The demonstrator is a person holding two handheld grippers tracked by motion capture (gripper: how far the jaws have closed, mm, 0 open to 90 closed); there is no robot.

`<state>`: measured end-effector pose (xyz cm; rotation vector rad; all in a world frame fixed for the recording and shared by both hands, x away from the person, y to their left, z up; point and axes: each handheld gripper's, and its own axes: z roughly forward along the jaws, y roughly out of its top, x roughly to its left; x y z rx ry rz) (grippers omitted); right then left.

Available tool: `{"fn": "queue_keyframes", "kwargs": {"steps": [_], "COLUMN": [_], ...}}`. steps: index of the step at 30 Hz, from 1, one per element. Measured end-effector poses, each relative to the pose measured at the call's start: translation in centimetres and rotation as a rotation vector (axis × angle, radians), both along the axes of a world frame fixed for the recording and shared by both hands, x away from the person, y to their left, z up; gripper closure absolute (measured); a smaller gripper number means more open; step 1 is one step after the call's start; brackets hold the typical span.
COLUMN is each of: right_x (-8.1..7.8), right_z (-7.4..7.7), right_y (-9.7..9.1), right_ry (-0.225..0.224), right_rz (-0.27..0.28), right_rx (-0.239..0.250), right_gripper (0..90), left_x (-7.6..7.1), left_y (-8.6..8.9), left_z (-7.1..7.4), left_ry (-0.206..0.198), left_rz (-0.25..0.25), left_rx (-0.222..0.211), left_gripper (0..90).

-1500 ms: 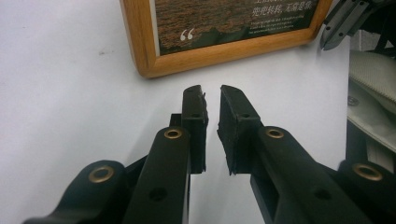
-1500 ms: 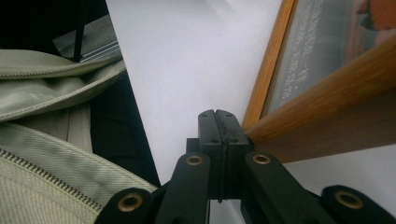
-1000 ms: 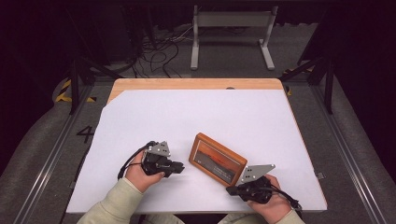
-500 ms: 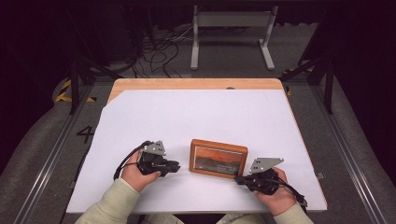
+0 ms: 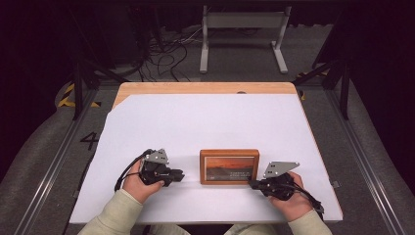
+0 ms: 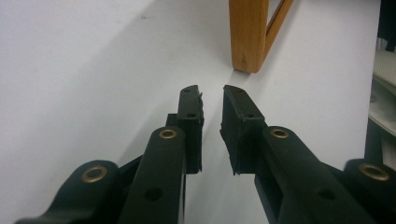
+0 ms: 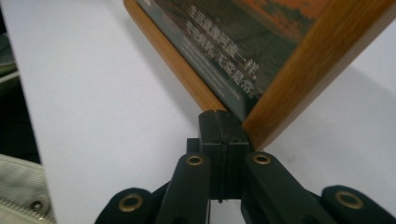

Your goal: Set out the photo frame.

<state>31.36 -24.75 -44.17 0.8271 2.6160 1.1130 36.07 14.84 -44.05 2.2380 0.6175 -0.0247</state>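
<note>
We saw a wooden picture frame on the white sheet that covered the table, near the person's edge and between the 2 grippers, its long sides running across the high view and its glass showing an orange-and-dark picture. The right gripper lay at the frame's near right corner; in the right gripper view its 2 jaws met flat against each other, with nothing between them, and their tips touched that corner of the frame. The left gripper pointed at the frame's left end from just beside it, without contact. In the left gripper view its jaws stood a narrow gap apart, having just been parting a little, and held nothing; the frame's wooden corner rose ahead of them. Each gripper sat in 1 hand, with light sleeves entering from the bottom edge of the high view.
</note>
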Motion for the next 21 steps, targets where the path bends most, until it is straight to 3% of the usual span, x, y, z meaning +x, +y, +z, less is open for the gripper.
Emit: {"fn": "queue_keyframes", "kwargs": {"steps": [3, 7, 8, 9, 21], "right_x": [-0.3, -0.9, -1.0, -1.0, 0.8], "right_z": [1.0, 2.7, 3.2, 4.2, 6.9], "right_y": [-0.3, -0.9, -1.1, -1.6, -4.1], "right_ry": [-0.005, -0.046, -0.063, -0.096, -0.154], "right_rz": [0.012, 0.014, 0.013, -0.009, -0.092], "right_rx": [0.024, 0.033, 0.037, 0.053, 0.092], "right_gripper": [90.0, 89.9, 86.9, 76.2, 56.0], "left_x": [-0.2, -0.5, -0.6, -0.6, 0.1], "left_y": [0.3, 0.9, 1.2, 1.6, 4.3], "left_z": [0.2, 0.6, 0.7, 0.8, 1.8], "left_ry": [-0.010, -0.021, -0.022, -0.020, -0.040], "left_rz": [0.015, 0.039, 0.054, 0.075, 0.194], "left_rx": [-0.006, -0.017, -0.024, -0.030, -0.066], "left_gripper": [72.2, 61.9, 61.9, 58.4, 50.7]}}
